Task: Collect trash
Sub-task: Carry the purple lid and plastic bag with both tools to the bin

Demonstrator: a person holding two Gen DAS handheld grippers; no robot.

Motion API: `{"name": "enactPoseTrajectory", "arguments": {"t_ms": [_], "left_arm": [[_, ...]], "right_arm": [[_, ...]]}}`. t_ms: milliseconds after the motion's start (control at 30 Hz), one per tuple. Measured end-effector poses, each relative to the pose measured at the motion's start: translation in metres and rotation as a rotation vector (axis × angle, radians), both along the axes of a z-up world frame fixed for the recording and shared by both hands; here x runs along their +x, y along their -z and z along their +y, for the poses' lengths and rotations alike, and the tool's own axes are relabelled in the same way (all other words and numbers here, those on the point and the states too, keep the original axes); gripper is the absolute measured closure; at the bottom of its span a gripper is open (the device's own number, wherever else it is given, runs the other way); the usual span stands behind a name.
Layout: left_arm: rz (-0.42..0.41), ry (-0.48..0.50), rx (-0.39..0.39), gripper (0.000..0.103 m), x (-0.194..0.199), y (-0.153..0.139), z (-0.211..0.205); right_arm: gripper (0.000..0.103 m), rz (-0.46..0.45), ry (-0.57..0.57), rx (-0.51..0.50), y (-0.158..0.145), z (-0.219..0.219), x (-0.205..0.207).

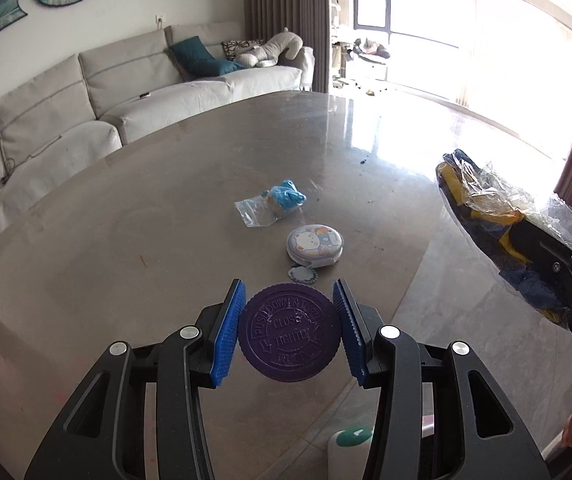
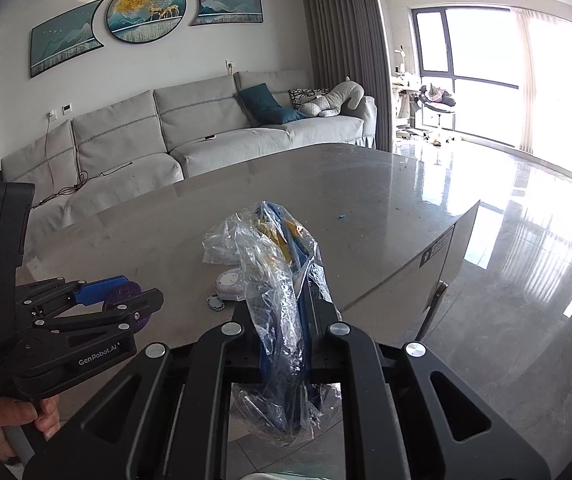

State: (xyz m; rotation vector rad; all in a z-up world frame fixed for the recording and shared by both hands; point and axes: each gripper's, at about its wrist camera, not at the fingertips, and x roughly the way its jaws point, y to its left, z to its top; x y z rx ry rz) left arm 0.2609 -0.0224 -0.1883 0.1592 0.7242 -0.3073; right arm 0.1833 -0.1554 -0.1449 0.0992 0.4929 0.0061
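My left gripper (image 1: 289, 326) is shut on a purple screw cap (image 1: 289, 332), its embossed face toward the camera, held above the near edge of the grey table (image 1: 126, 240). It shows from the side in the right wrist view (image 2: 126, 294). My right gripper (image 2: 286, 320) is shut on a crumpled clear plastic wrapper (image 2: 274, 264) with blue and yellow inside; the wrapper also shows in the left wrist view (image 1: 486, 200). A clear bag with a blue item (image 1: 274, 204) lies on the table farther ahead.
A round white tin with a bear picture (image 1: 314, 246) and a small blue tag (image 1: 304, 276) lie on the table just beyond the cap. A grey sofa (image 1: 126, 92) stands behind the table. Glossy floor (image 2: 526, 260) lies to the right. A white and green object (image 1: 350, 444) sits below the left gripper.
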Motion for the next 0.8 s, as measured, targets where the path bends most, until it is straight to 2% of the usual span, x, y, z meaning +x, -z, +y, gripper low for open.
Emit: {"name": "enactPoseTrajectory", "arguments": {"t_ms": [167,300,500,667,800], "left_arm": [[-0.021,0.080,0.018,0.058,-0.045,0.000,-0.027],[0.028,0.146,0.000,0.058,-0.081,0.017,-0.048],[0.021,0.243,0.046,0.058,-0.134,0.031,-0.081],[0.030,0.305,0.024,0.058,-0.163,0.047,-0.093],[0.066,0.365,0.043,0.058,-0.178,0.077,-0.104]], "right_arm": [[0.090,0.018,0.042,0.022,0.003,-0.014,-0.048],[0.090,0.048,0.072,0.001,0.015,-0.019,-0.083],[0.090,0.090,0.121,0.021,0.036,-0.035,-0.129],[0.090,0.110,0.147,0.013,0.051,-0.037,-0.149],[0.090,0.132,0.161,0.022,0.066,-0.035,-0.158]]}}
